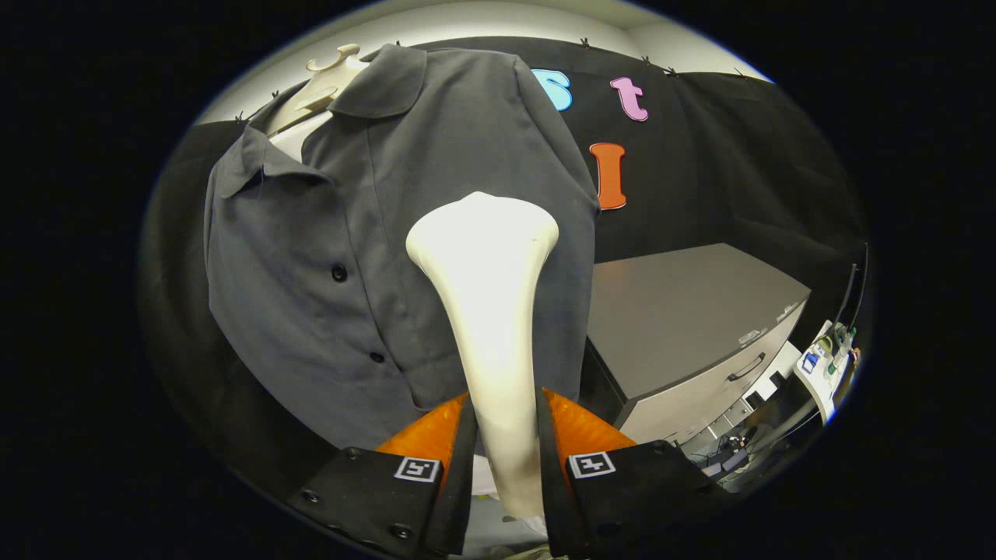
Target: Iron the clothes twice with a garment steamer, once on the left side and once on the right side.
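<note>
Your gripper (504,435) has both fingers pressed against the handle of the garment steamer (486,311), one on each side, so the tool is pinched firmly between them. The steamer rises from the fingers and widens into its head, which lies over the shirt (327,257) on the side right of the button placket, as seen from the gripper. The shirt hangs on a hanger (323,78) against the booth wall, collar at the top, buttons fastened. Beyond the shirt, off to the side, stands a grey cabinet (685,327). For this pass, judge the head to be at mid-height: keep it flat to the cloth, travel along one straight vertical line, and maintain the grip so that the handle does not twist between the fingers. Confine the stroke to one side of the placket, then repeat on the other. The face of the head points away, so contact with the cloth cannot be confirmed. The shirt hem and the base of the handle are hidden behind the fingers.
</note>
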Demonstrator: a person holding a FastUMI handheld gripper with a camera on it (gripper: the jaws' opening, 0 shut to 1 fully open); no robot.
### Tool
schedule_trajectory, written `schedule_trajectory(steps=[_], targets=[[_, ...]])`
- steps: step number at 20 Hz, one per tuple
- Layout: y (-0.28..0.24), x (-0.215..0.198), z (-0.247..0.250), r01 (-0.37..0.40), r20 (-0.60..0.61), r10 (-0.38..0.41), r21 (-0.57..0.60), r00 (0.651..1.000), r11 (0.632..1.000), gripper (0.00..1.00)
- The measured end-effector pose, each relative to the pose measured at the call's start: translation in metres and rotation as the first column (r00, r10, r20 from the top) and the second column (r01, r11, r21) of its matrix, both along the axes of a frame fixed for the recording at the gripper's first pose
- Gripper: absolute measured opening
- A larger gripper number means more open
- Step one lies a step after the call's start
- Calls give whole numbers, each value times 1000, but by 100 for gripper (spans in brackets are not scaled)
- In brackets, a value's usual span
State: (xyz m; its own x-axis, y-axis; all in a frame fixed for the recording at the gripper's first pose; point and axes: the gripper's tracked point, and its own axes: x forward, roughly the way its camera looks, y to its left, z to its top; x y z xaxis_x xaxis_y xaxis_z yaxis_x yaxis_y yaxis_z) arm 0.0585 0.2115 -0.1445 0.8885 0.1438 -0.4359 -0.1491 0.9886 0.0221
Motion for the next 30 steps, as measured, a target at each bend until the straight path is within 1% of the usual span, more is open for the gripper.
schedule_trajectory(steps=[12,21,30], targets=[[-3,-15,-76,4,-145,-10,-36,989,999,46],[-14,-31,-128,14,-239,-29,-64,971,998,46],[-26,-43,-175,25,-308,-50,-85,950,996,47]])
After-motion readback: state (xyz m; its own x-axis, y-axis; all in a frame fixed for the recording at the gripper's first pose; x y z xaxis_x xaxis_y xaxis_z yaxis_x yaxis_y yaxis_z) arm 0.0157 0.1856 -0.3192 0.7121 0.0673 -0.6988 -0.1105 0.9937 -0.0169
